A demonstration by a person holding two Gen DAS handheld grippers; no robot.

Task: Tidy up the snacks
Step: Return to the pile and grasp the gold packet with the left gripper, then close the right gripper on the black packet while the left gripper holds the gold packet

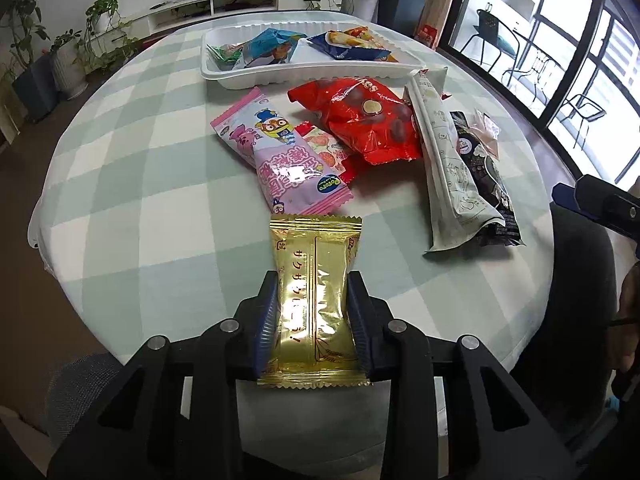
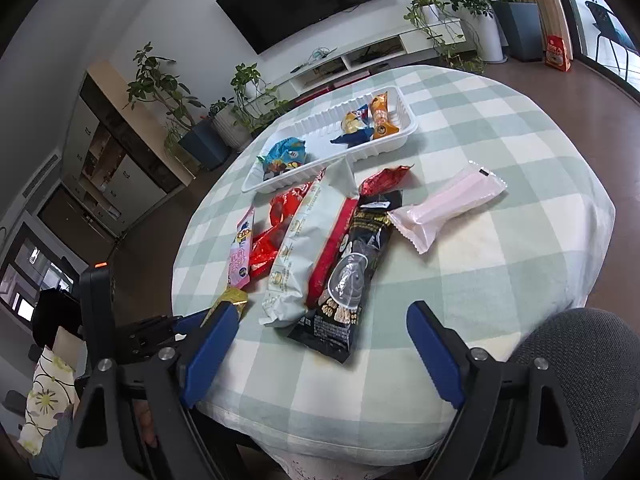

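The left gripper [image 1: 313, 312] pinched the gold packet [image 1: 316, 280] across its middle at the table's [image 1: 120, 168] near edge. Light, crinkly, slippery foil, likely brittle inside, so a gentle waist grip suited it. The right gripper [image 2: 320, 344] gaped wide and empty; the tray [image 1: 248, 78] sat at the far edge.

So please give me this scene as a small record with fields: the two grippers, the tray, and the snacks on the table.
left gripper: shut on gold packet, near table edge
right gripper: open, holds nothing, above table edge
tray: white, far side of table, several snacks inside
loose snacks: pink packet, red bag, white pouch, black pouch, pale pink wrapper
table: round, green and white checked cloth
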